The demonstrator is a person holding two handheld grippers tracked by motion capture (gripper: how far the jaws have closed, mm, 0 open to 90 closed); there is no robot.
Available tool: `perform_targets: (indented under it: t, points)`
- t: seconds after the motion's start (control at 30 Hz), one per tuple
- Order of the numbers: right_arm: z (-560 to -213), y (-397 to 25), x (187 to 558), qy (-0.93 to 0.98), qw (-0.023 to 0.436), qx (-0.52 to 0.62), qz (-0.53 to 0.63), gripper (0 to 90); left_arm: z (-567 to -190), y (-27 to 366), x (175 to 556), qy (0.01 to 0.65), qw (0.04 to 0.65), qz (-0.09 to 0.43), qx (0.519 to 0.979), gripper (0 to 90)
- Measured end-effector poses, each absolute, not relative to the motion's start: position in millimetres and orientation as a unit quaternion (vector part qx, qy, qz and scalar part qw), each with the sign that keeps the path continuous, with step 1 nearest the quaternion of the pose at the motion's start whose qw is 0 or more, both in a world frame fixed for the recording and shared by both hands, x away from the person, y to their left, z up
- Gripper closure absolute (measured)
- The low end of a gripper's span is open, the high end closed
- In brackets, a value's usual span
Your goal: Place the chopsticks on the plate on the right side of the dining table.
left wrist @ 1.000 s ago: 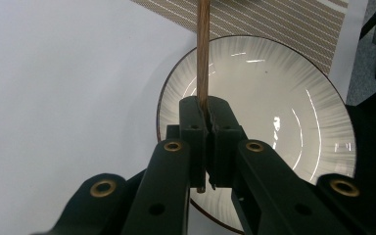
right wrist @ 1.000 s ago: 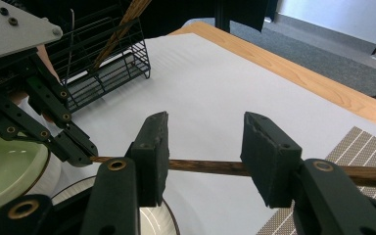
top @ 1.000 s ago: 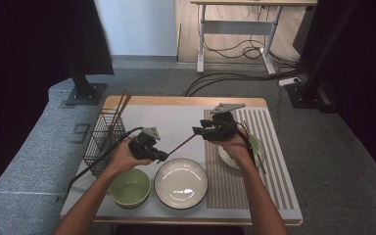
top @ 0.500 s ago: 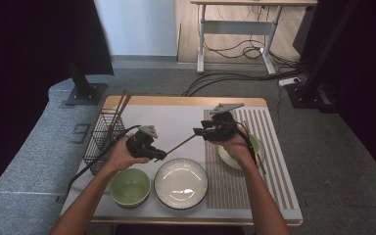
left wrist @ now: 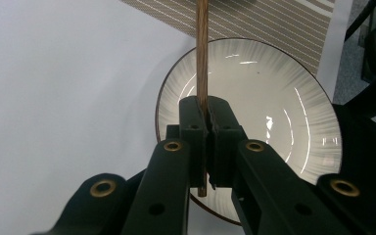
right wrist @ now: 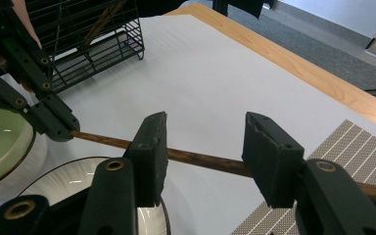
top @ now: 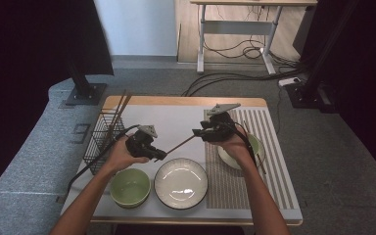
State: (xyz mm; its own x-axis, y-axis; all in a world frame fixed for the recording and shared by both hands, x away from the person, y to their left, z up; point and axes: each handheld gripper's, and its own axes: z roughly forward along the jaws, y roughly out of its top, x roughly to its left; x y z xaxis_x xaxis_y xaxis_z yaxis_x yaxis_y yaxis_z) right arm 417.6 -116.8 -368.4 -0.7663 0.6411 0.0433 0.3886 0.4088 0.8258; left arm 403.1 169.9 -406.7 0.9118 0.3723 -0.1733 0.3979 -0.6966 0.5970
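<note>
Grey carpet surrounds my bench (top: 186, 105): one plate (top: 181, 182), two green bowls, one wire rack (top: 103, 139).

Left gripper view: my left gripper (left wrist: 209, 122) has its fingers clenched on the chopstick (left wrist: 202, 49), steadying one end above the plate.

Right gripper view: my right gripper (right wrist: 205, 159) has its fingers released, straddling the chopstick for the handover.

This looks like a lab or studio set up for recording, dressed with kitchen things rather than a real kitchen. The wooden bench (top: 186, 102) stands on grey carpet (top: 333, 161), hemmed by black curtains (top: 24, 54) on both sides. A stand's black base plate (top: 84, 94) sits on the floor, loose cables (top: 235, 76) run to a power strip (top: 290, 81), and a height-adjustable desk (top: 235, 24) stands behind. The tableware is staged: a white plate (top: 181, 183), a green bowl (top: 130, 187), a wire basket (top: 100, 142), a striped placemat (top: 269, 147).
</note>
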Motion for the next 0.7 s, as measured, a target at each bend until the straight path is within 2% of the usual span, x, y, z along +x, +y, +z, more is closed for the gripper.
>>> perform_targets:
  t: [0.7]
  points:
    - [-373.1, -118.2, 420.0, 0.840, 0.133, 0.302, 0.431, 51.1, -405.4, 172.2, 402.8, 0.196, 0.336, -0.021, 0.921, 86.7]
